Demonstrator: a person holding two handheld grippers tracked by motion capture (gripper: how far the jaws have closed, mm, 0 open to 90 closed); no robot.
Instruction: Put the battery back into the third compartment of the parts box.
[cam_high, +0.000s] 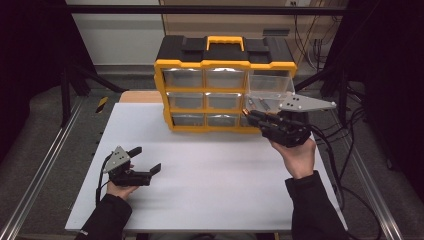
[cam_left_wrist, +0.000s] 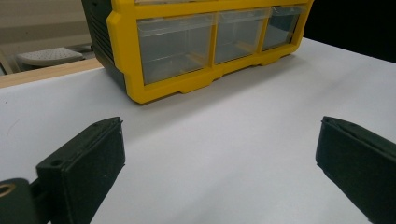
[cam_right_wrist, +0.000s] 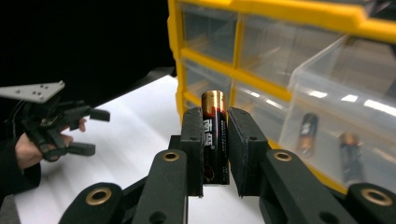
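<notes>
A yellow and black drawer cabinet (cam_high: 224, 85) stands at the back of the white table (cam_high: 210, 175). Its top right clear drawer (cam_high: 270, 89) is pulled out, and two batteries (cam_right_wrist: 308, 133) lie inside it. My right gripper (cam_right_wrist: 215, 140) is shut on a black and gold battery (cam_right_wrist: 214, 135), held upright just in front of that drawer. In the high view the right gripper (cam_high: 260, 120) sits at the cabinet's lower right corner. My left gripper (cam_high: 145, 160) rests open near the table's left front, with nothing between its jaws. In its own view the cabinet (cam_left_wrist: 205, 42) stands ahead.
Cables (cam_high: 345, 150) trail off the table's right side. Metal rails (cam_high: 45, 165) run along both sides of the table. A wooden board (cam_high: 140, 96) lies behind the table's left rear. The wide middle of the table lies bare between the two grippers.
</notes>
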